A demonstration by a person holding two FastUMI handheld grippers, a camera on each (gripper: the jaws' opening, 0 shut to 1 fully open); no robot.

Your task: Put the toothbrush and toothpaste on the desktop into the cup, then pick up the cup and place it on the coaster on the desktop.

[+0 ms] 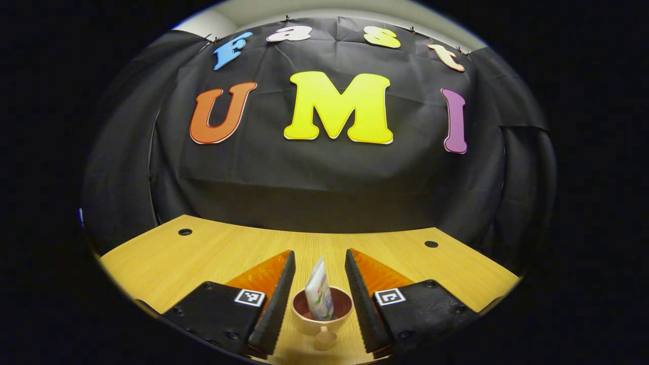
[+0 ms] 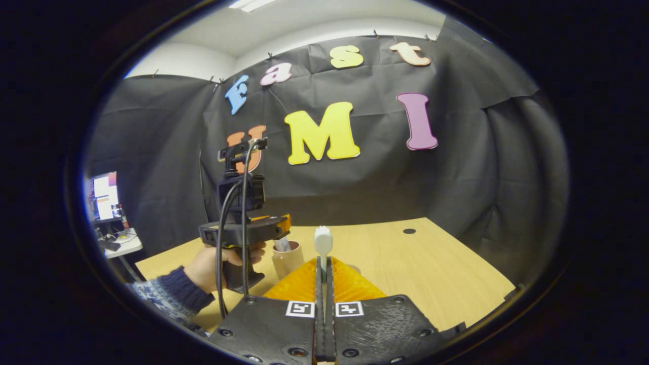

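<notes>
Tan cup [image 1: 321, 310], white toothbrush [image 2: 323, 242], light-wood desktop [image 1: 203, 253], blue-patterned sleeve [image 2: 170, 296].

Black cloth wall [image 1: 324, 182] dead ahead of the tongs, wooden desk [image 2: 431, 268] beneath, white ceiling [image 2: 284, 20] overhead.

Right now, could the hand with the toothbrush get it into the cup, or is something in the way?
Probably yes. The right gripper holds the toothbrush upright, near the cup. But the left gripper hangs right over the cup, and the toothpaste already stands inside, so it may need to move aside.
</notes>
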